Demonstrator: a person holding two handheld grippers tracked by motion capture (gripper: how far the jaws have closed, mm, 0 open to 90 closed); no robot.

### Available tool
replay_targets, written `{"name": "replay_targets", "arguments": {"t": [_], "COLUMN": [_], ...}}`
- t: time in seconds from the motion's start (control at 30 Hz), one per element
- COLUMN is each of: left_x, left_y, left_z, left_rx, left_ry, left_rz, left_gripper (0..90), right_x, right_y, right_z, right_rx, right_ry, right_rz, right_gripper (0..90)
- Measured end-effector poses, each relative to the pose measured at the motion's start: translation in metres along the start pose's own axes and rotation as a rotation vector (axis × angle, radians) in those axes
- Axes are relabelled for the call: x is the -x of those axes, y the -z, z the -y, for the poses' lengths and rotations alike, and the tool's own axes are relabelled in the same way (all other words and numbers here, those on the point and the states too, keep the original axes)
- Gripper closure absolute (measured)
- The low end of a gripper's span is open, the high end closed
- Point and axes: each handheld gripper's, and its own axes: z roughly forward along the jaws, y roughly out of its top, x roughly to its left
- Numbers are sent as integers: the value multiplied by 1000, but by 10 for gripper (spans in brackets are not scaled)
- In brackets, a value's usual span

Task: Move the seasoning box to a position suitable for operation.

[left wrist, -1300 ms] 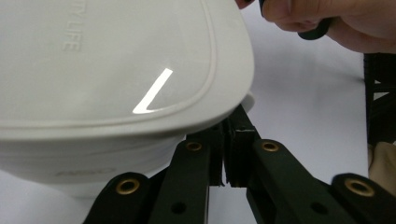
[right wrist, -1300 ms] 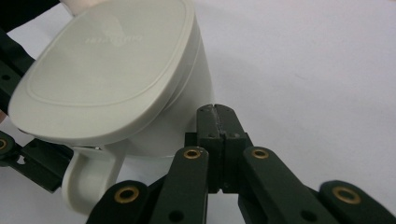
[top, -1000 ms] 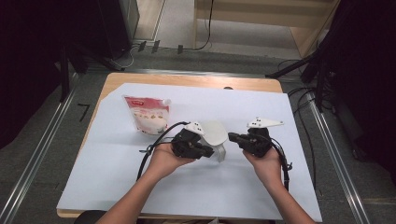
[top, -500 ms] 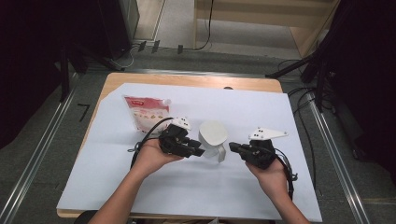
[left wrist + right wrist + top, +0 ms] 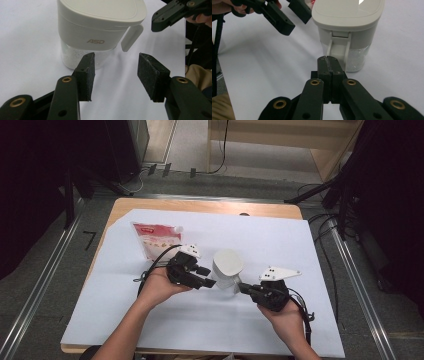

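A clear container [image 5: 227, 267] with a white lid, a side latch and white grains inside stands on the white sheet [image 5: 300, 250]. My left gripper [image 5: 206, 276] is just left of it. Its jaws have just been opening and stand open with nothing between them. In the left gripper view the container [image 5: 100, 25] is beyond the left gripper [image 5: 115, 60]. My right gripper [image 5: 241, 288] is shut and empty, pointing at the container's near right side. In the right gripper view the right gripper [image 5: 328, 60] sits just before the latch on the container [image 5: 347, 27].
A red and white pouch [image 5: 156, 239] lies flat on the sheet at the back left. The sheet covers most of a wooden table [image 5: 200, 206]. Cables trail from both grippers toward the near edge.
The left gripper drew back to the left from the container and its jaws opened. The right hand slid toward the near edge, jaws still shut. The container stayed put.
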Motion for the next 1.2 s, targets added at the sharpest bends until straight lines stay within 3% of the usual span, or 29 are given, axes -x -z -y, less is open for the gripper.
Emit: {"name": "replay_targets", "arguments": {"t": [0.53, 1.2], "left_x": [-7, -8], "left_y": [7, 10], "left_z": [2, 3], "left_rx": [10, 17], "left_ry": [16, 25], "left_rz": [-13, -20], "left_gripper": [436, 422], "right_x": [-13, -4], "right_y": [-23, -35], "right_z": [7, 12], "right_rx": [-55, -61], "right_ry": [18, -9], "right_rz": [-34, -10], "right_gripper": [900, 900]}}
